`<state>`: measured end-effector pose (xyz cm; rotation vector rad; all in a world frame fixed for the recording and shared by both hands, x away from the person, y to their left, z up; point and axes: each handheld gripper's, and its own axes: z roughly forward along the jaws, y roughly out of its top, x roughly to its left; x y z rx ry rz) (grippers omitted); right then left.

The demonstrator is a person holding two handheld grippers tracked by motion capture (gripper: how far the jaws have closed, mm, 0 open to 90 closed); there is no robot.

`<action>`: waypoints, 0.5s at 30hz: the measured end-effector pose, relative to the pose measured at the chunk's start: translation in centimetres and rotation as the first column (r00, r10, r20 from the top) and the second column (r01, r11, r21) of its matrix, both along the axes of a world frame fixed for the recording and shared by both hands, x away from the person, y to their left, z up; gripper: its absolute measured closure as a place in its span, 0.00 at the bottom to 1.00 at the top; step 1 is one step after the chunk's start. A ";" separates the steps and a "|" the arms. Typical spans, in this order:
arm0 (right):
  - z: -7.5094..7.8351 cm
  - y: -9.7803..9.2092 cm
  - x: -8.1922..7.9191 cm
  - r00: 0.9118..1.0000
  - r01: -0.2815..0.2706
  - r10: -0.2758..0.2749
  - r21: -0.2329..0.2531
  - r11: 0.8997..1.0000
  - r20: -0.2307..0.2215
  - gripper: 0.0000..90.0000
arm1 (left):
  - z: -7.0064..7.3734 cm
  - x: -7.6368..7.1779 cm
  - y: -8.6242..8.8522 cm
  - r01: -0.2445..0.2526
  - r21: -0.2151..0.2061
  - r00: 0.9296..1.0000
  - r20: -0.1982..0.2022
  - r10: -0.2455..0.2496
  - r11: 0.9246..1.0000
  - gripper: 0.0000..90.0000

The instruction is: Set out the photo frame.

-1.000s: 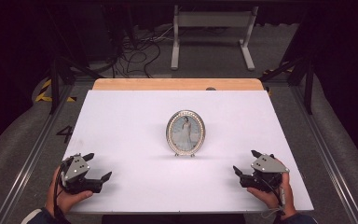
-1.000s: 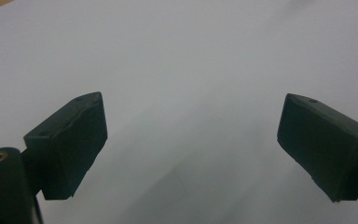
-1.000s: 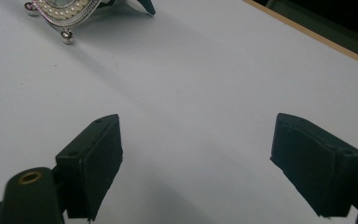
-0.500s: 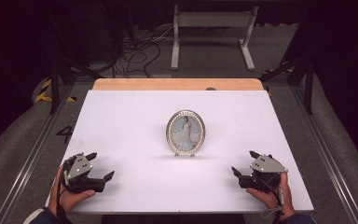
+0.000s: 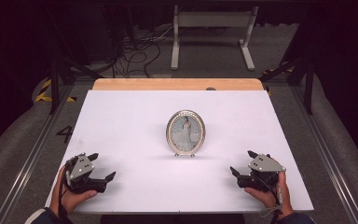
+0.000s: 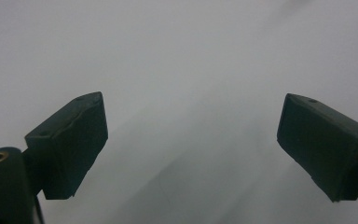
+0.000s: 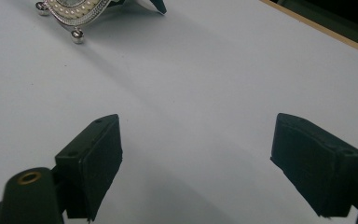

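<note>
Dark floor with cables and a white metal stand [image 5: 213, 35] lies beyond the far edge of the table [image 5: 121, 121], which has a white top and a strip of bare wood along its far side. On the white top, about in the middle and a little to the near side, an oval picture frame [image 5: 185, 133] stands upright on small round feet, with its face turned to the person. Its rim is set with small pearls, and inside is a picture of a figure in a light dress.

As I judge it, the work on the frame is not yet begun: nothing holds it or touches it, and both hands rest far from it at the near corners. All of the reaching and gripping is left to do.

At the near left, the left gripper [image 5: 100, 170] rests low over the table, well apart from the frame. In the left gripper view its jaws stand wide apart, with bare white surface between them. At the near right, the right gripper [image 5: 242, 164] is also spread wide and holds nothing. In the right gripper view the bottom of the frame [image 7: 77, 11] appears far up at the left, so this gripper points a little beside it.
</note>
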<state>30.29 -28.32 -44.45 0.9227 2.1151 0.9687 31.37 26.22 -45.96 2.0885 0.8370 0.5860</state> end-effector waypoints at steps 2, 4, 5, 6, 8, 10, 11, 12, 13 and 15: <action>0.0 0.1 0.0 1.000 -0.003 0.003 0.000 1.000 0.000 0.18 | 0.0 0.0 0.0 -0.001 0.006 1.000 0.003 0.001 1.000 0.10; -0.1 0.1 0.0 1.000 -0.007 0.007 -0.001 1.000 -0.003 0.18 | 0.0 0.0 0.0 0.001 0.002 1.000 0.002 -0.001 1.000 0.10; -0.1 0.1 0.0 1.000 -0.009 0.009 0.000 1.000 -0.009 0.19 | 0.0 0.0 0.0 0.002 0.004 1.000 0.005 -0.002 1.000 0.10; -0.2 0.2 0.1 1.000 -0.012 0.012 -0.001 1.000 -0.012 0.19 | 0.0 0.0 0.1 0.000 0.002 1.000 0.005 0.000 1.000 0.10; -0.2 0.2 0.0 1.000 -0.008 0.008 -0.001 1.000 -0.007 0.19 | 0.0 0.0 0.0 0.002 0.000 1.000 0.004 -0.002 1.000 0.10; -0.2 0.1 0.1 1.000 -0.010 0.010 0.007 1.000 -0.012 0.19 | -0.1 0.0 0.0 0.000 0.003 1.000 0.002 0.000 1.000 0.10; -0.2 0.1 0.1 1.000 -0.011 0.011 0.005 1.000 -0.012 0.19 | -0.1 0.1 0.0 0.006 0.004 1.000 0.003 -0.006 1.000 0.10; -0.3 0.1 0.1 1.000 -0.013 0.013 0.005 1.000 -0.015 0.19 | -0.1 0.1 0.0 0.006 0.004 1.000 0.003 -0.006 1.000 0.10; -0.3 0.1 0.1 1.000 -0.016 0.016 0.005 1.000 -0.019 0.19 | -0.1 0.1 0.0 0.002 0.011 1.000 0.001 -0.002 1.000 0.10; -0.4 0.2 0.2 0.999 -0.019 0.019 0.001 1.000 -0.029 0.19 | -0.1 0.0 -0.1 0.006 0.007 1.000 -0.003 -0.006 1.000 0.10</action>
